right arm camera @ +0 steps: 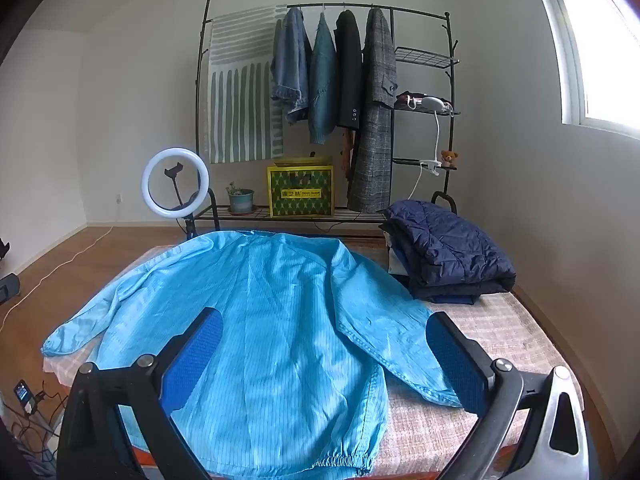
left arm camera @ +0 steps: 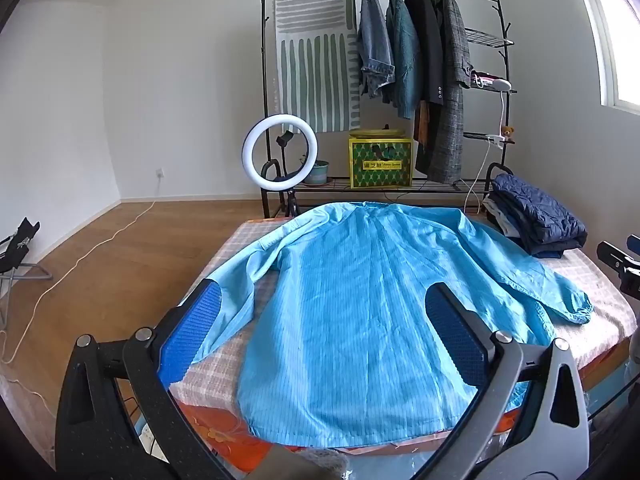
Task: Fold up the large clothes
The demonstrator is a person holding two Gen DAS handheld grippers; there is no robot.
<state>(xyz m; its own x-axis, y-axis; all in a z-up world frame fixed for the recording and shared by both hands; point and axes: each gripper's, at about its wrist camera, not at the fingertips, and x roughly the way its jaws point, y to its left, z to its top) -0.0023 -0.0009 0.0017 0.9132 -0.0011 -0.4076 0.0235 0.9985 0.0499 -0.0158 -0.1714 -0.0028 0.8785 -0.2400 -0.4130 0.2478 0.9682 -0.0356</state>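
Note:
A large light-blue striped jacket (left arm camera: 344, 312) lies spread flat, back up, on the checked bed cover (left arm camera: 216, 376). Its collar points away from me and both sleeves are stretched out to the sides. The same jacket (right arm camera: 256, 320) fills the middle of the right wrist view, its hem nearest me. My left gripper (left arm camera: 320, 304) hovers open above the near part of the jacket, nothing between its blue pads. My right gripper (right arm camera: 324, 336) is also open above the jacket's right half, with the right sleeve (right arm camera: 384, 340) under it. Part of the right gripper (left arm camera: 620, 268) shows at the right edge of the left wrist view.
A stack of folded dark clothes (right arm camera: 444, 252) with a navy quilted jacket on top sits at the bed's far right corner. Behind the bed stand a ring light (left arm camera: 279, 152), a black clothes rack (left arm camera: 400, 40) with hanging coats, and a yellow box (left arm camera: 380, 162). Cables lie on the wooden floor (left arm camera: 100, 272).

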